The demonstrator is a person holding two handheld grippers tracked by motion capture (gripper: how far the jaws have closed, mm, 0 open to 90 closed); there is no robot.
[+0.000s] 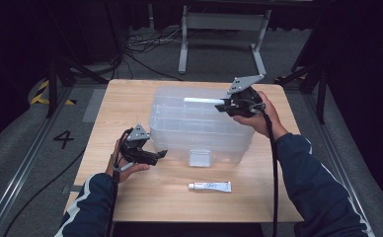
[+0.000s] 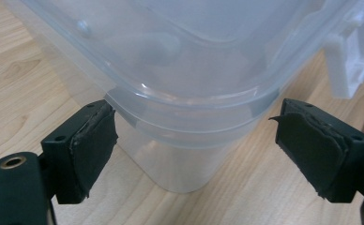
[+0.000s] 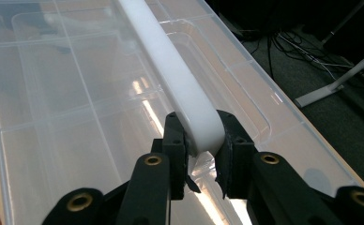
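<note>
Tube (image 1: 210,186) of white paste lies nearest me by the table's (image 1: 130,98) front edge, long axis parallel to that edge, cap to my left; its print is too small to read. Beyond it the clear plastic box (image 1: 199,133) stands mid-table, long axis running left to right, a white latch (image 1: 200,157) on its front wall. My left gripper (image 1: 156,156) hovers at the box's front left corner, jaws wide apart on either side of the rounded corner (image 2: 189,117) without touching it; the black rubber pads (image 2: 93,145) look frayed. My right gripper (image 1: 222,105) is clamped on the white handle bar (image 3: 180,79) atop the ribbed, translucent lid (image 3: 67,93) toward the far right corner. The bar is smooth and rounded; its far end is cut off in the right gripper view.
</note>
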